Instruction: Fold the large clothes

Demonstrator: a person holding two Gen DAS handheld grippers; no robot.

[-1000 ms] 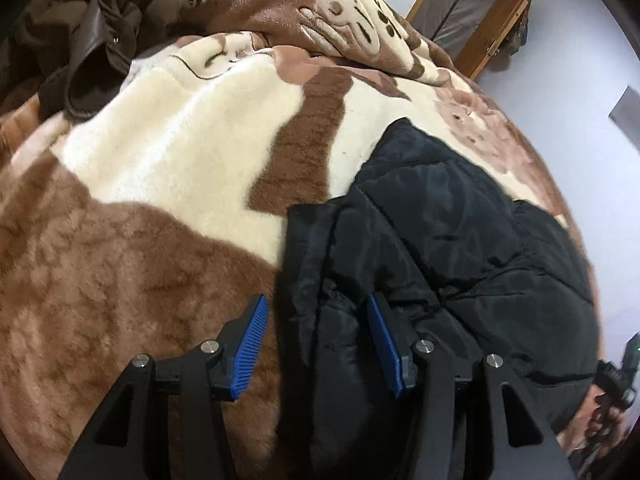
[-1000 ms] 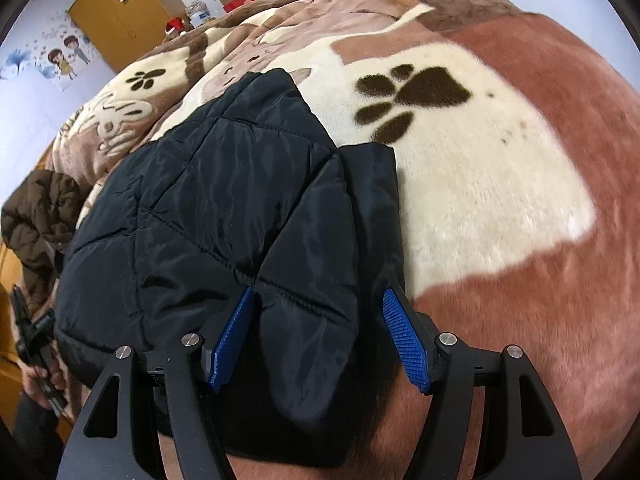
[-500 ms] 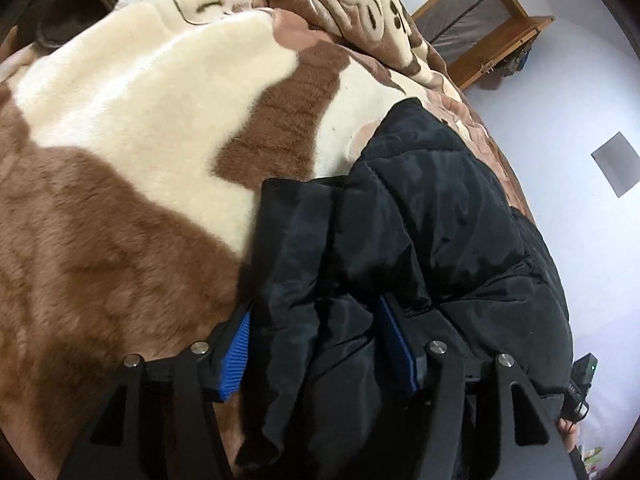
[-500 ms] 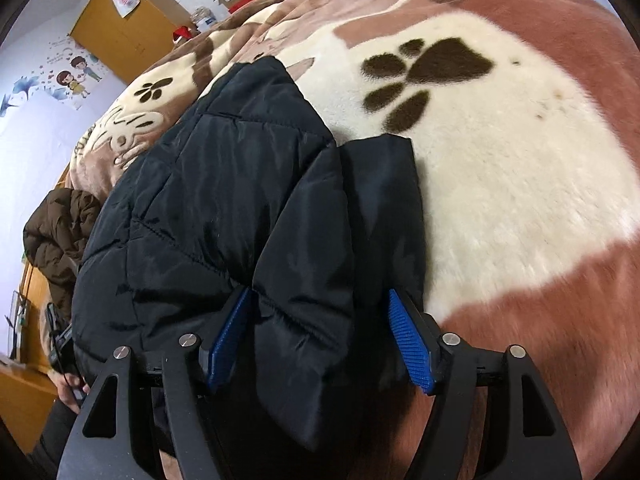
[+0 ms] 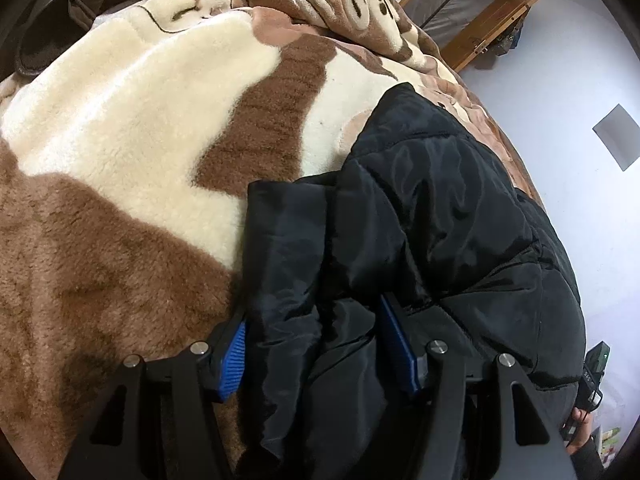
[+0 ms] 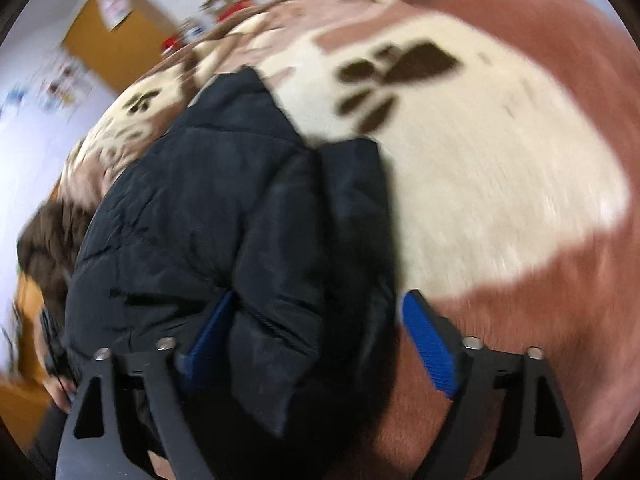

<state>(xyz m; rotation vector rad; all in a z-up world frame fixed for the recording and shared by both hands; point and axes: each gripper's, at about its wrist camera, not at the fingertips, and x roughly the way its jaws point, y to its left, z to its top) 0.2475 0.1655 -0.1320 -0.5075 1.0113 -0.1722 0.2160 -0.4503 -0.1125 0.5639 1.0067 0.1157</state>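
Jacket (image 5: 440, 216), black and padded, lies on the bed's blanket (image 5: 120, 128); left gripper (image 5: 316, 344) and right gripper (image 6: 316, 340) straddle its near hem, jaws parted, not clamped. Slick, bulky fabric may slip out on lifting.

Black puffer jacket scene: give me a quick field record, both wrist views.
garment: black quilted puffer jacket, partly folded, lying on the blanket
surface: brown and cream plush blanket with paw prints
left gripper: jaws apart, straddling a bunched jacket edge
right gripper: jaws apart, a jacket fold between the blue pads
right view: motion-blurred
background: wooden shelf frame; orange door
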